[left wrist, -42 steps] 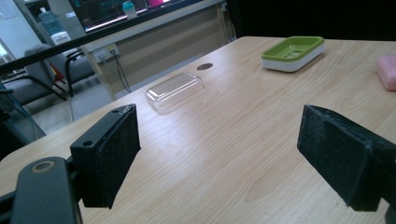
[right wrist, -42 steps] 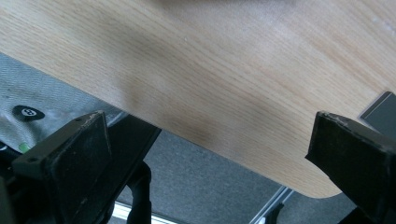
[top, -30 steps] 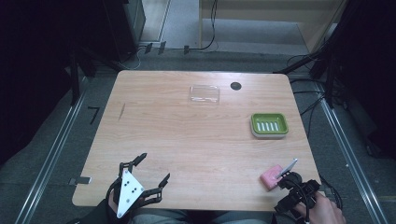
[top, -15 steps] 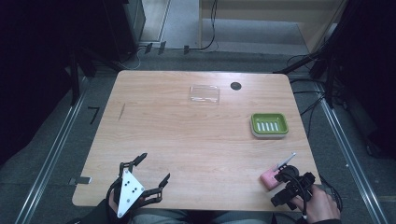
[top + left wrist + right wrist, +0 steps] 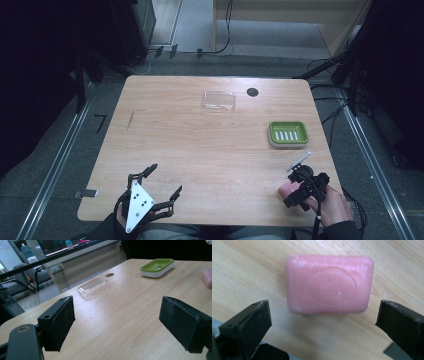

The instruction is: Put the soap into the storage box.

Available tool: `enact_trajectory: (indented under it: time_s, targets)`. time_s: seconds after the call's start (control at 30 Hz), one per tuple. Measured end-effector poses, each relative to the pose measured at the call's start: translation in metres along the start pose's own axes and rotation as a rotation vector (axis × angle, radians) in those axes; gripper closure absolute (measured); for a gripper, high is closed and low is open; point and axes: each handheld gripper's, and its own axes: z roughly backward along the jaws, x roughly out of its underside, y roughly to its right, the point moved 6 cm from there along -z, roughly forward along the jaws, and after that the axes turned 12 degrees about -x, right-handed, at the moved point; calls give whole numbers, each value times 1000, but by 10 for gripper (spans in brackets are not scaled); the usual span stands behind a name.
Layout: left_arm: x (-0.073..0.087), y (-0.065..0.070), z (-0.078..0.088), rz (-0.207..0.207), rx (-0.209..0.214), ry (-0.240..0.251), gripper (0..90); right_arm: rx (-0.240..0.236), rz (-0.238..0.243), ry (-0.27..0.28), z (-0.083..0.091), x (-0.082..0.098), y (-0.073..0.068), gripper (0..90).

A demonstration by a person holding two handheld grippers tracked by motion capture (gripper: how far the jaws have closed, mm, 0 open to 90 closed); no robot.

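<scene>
- High view: the right gripper (image 5: 299, 188) hangs over the pink soap (image 5: 286, 188) near the front right edge of the counter (image 5: 190, 145), the person's right hand (image 5: 334, 207) behind it. The green soap dish (image 5: 288, 134) sits farther back on the same side, well apart from the bar, and a clear lid (image 5: 219, 100) lies near the far edge. The left gripper (image 5: 150, 197) rests at the front left with its jaws spread and nothing between them; it has no part in this step and is best kept where it is.
- Left gripper view: its jaws stand wide apart over bare wood. The soap dish (image 5: 157, 267) shows empty and upright (a likely place for the bar to go), the lid (image 5: 93, 287) left of it, and a corner of the soap (image 5: 207, 277) at the right edge.
- Right gripper view: the soap (image 5: 329, 284) lies flat on the wood, long side across the picture, with the jaws open and one to each side, not yet touching it. To grasp it well, I would lower until the pads are level with the bar's short ends, keep it centred between them, then close slowly and squarely; soap is likely slick, so an off-centre or tilted pinch could squirt it out toward the nearby counter edge.
</scene>
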Motion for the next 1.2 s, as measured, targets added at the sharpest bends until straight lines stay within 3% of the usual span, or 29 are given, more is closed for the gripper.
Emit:
enact_trajectory:
  time_s: [0.27, 0.53, 0.8, 1.2]
  targets:
    - [0, -1, 0, 0, 1, 0, 136, -5, -23, 10, -3, -14, 9, 0]
    - [0, 0, 0, 3, 0, -1, 136, -23, -28, -14, -12, -20, 10, 0]
    - [0, -1, 0, 4, -1, 0, 136, -34, -33, -48, -19, -20, 12, 0]
    - [0, -1, 0, 1, 1, 0, 136, -54, -52, -57, -23, -19, 13, 3]
